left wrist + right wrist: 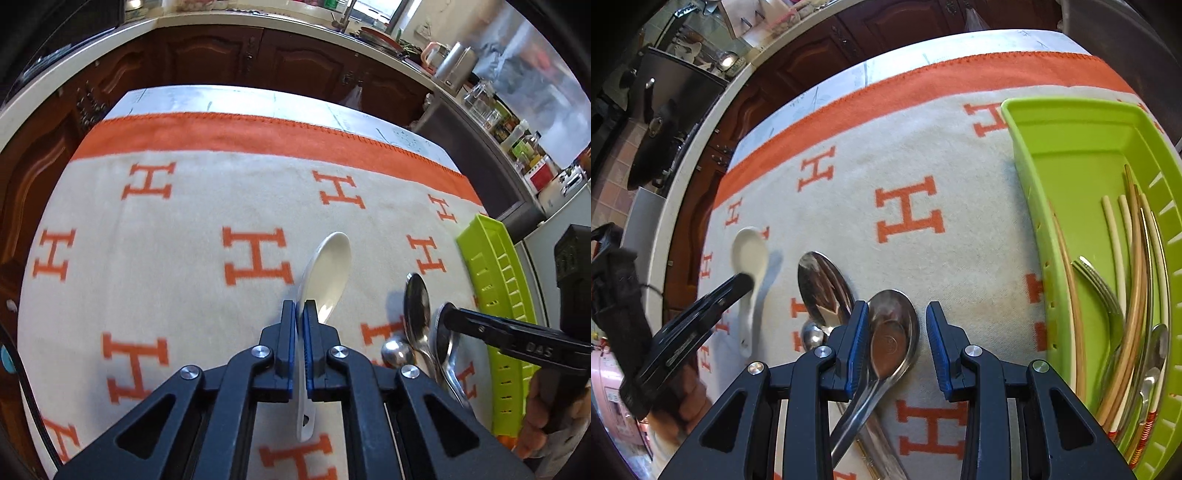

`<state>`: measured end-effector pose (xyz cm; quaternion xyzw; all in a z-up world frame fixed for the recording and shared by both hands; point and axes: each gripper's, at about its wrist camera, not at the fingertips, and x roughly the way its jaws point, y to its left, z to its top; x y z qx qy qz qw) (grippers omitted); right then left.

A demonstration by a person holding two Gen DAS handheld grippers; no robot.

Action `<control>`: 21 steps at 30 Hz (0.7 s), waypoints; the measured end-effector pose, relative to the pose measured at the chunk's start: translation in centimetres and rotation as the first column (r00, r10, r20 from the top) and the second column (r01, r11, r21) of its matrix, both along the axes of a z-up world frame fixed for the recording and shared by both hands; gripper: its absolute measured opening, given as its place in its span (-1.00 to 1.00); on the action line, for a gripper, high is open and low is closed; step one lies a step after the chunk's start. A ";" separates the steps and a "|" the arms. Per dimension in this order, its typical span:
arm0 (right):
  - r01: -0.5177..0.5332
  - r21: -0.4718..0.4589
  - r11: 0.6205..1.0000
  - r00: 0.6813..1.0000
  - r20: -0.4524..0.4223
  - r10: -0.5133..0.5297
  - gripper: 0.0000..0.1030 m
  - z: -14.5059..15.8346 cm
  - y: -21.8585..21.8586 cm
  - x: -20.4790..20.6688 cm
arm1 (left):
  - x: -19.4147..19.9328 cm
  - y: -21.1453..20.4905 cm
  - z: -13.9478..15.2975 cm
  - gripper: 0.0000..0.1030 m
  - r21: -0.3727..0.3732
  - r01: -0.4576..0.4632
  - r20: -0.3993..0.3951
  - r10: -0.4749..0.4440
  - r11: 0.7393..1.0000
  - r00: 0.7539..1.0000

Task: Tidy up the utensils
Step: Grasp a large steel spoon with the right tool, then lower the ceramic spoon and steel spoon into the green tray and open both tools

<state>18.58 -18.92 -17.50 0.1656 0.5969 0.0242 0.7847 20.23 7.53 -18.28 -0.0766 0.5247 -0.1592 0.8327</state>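
Observation:
A white ceramic spoon (328, 266) hangs over the patterned cloth, and my left gripper (300, 314) is shut on its handle; from the right wrist view the same spoon (750, 251) and left gripper (742, 280) show at the left. Two metal spoons lie side by side on the cloth. My right gripper (895, 325) stands open around the bowl of the shorter metal spoon (894, 314), its right pad clear of it. The longer metal spoon (822, 284) lies just to the left. The right gripper's tip (448, 317) shows beside these spoons (417, 306).
A lime green tray (1082, 147) at the right holds several chopsticks, forks and spoons; its slotted wall (495, 288) shows in the left wrist view. The cream cloth with orange H letters (184, 221) covers the table. Dark wooden cabinets (258, 59) stand beyond the far edge.

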 end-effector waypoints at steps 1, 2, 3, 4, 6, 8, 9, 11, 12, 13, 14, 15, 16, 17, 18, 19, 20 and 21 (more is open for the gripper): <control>-0.006 -0.016 1.000 1.000 0.004 0.006 -0.43 0.0 0.2 -0.1 | -0.6 0.0 0.1 -0.97 -0.003 -0.004 -0.001 0.004 1.000 1.000; -0.012 -0.031 0.999 1.000 0.010 0.012 -0.50 -0.1 0.4 -0.2 | -1.1 -0.1 0.2 -0.97 -0.005 -0.006 -0.002 0.006 1.000 1.000; -0.019 -0.045 0.999 1.000 0.010 0.020 -0.74 -0.2 0.6 -0.3 | -1.6 -0.1 0.3 -0.97 -0.009 -0.012 -0.001 0.012 1.000 1.000; -0.024 -0.046 0.999 1.000 0.012 0.025 -0.87 -0.4 0.7 -0.4 | -1.9 -0.2 0.3 -0.97 -0.012 -0.018 -0.002 0.018 1.000 1.000; -0.014 -0.030 0.999 1.000 0.027 0.015 -0.92 -0.4 0.5 -0.7 | -3.0 -0.2 0.8 -0.97 -0.032 -0.029 -0.006 0.028 0.999 1.000; -0.004 -0.006 1.000 0.998 0.061 0.005 -0.97 0.0 0.1 -1.2 | -4.0 -0.4 1.3 -0.97 -0.047 -0.034 0.001 0.034 0.998 0.999; -0.015 -0.005 1.000 0.996 0.083 0.015 -0.97 0.6 0.0 -1.7 | -4.4 -0.6 1.6 -0.97 -0.056 -0.036 0.002 0.036 0.998 0.999; -0.035 0.004 0.999 0.992 0.120 0.034 -0.97 1.5 0.0 -2.4 | -5.2 -1.0 2.1 -0.97 -0.075 -0.035 0.001 0.035 0.997 0.999; -0.039 0.010 0.999 0.989 0.142 0.038 -0.97 2.0 -0.1 -2.9 | -5.6 -1.4 2.4 -0.97 -0.076 -0.031 0.007 0.032 0.997 0.999; -0.046 0.011 0.999 0.986 0.159 0.044 -0.97 2.6 -0.1 -3.2 | -6.1 -1.8 2.7 -0.97 -0.073 -0.028 0.014 0.029 0.997 0.999; -0.051 0.011 0.999 0.982 0.181 0.048 -0.97 3.2 -0.3 -3.7 | -6.2 -2.1 2.9 -0.97 -0.074 -0.026 0.016 0.027 0.997 0.999; -0.052 0.009 0.999 0.979 0.199 0.049 -0.97 3.9 -0.5 -4.2 | -6.5 -2.5 3.2 -0.97 -0.079 -0.022 0.015 0.024 0.997 1.000; -0.053 0.006 0.999 0.976 0.212 0.051 -0.97 4.4 -0.6 -4.7 | -6.7 -2.8 3.3 -0.97 -0.083 -0.021 0.012 0.022 0.996 1.000; -0.052 0.000 0.999 0.971 0.232 0.051 -0.97 5.2 -1.0 -5.3 | -7.0 -3.2 3.6 -0.97 -0.090 -0.020 0.008 0.020 0.996 1.000; -0.051 -0.003 0.999 0.969 0.243 0.050 -0.97 5.8 -1.1 -5.7 | -7.3 -3.7 3.8 -0.97 -0.097 -0.017 0.003 0.018 0.995 1.000; -0.048 -0.011 0.999 0.964 0.262 0.049 -0.97 6.7 -1.5 -6.5 | -7.5 -4.0 4.1 -0.97 -0.103 -0.016 0.000 0.016 0.995 1.000; -0.042 -0.026 0.999 0.959 0.280 0.048 -0.97 7.7 -1.9 -7.3 | -7.9 -4.6 4.5 -0.97 -0.112 -0.012 -0.004 0.012 0.994 1.000; -0.036 -0.048 0.998 0.954 0.297 0.049 -0.97 8.7 -2.6 -8.2 | -8.1 -5.1 4.7 -0.97 -0.120 -0.007 -0.008 0.007 0.993 1.000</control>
